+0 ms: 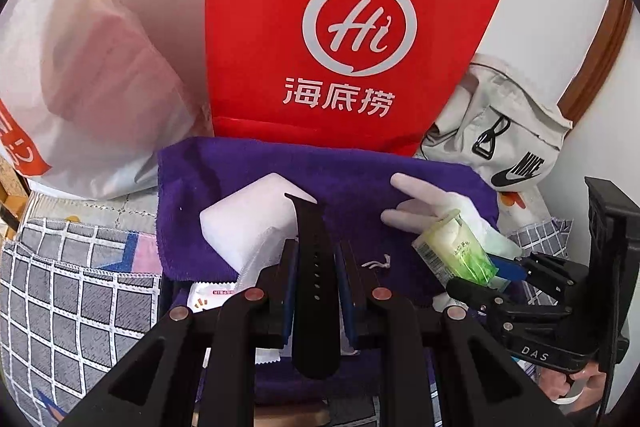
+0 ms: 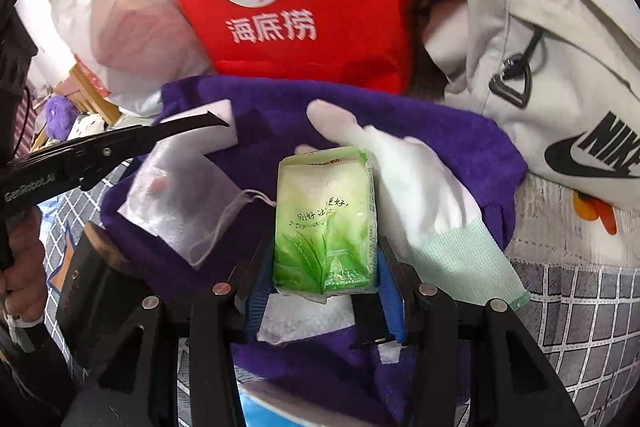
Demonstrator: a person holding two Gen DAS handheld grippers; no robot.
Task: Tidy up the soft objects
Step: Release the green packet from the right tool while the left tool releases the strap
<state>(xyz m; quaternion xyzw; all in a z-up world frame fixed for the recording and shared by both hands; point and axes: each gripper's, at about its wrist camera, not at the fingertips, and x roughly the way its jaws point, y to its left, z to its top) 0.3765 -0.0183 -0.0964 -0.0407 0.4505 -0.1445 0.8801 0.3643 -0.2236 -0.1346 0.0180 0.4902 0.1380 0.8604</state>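
The left gripper (image 1: 316, 259) is clamped on a black perforated rubber watch strap (image 1: 310, 267). The right gripper (image 2: 324, 279) is clamped on a green-and-white plastic tissue pack (image 2: 326, 223). Both items are held above the purple terry towel (image 1: 360, 171), beside a white fabric glove (image 2: 404, 183).

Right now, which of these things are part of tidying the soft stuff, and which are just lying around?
Part of the job:
- black strap, held in the left gripper
- green tissue pack, held in the right gripper
- white glove
- white sponge block
- mesh drawstring pouch
- purple towel underneath

Just lying about:
- red bag
- white Nike bag
- white plastic bag
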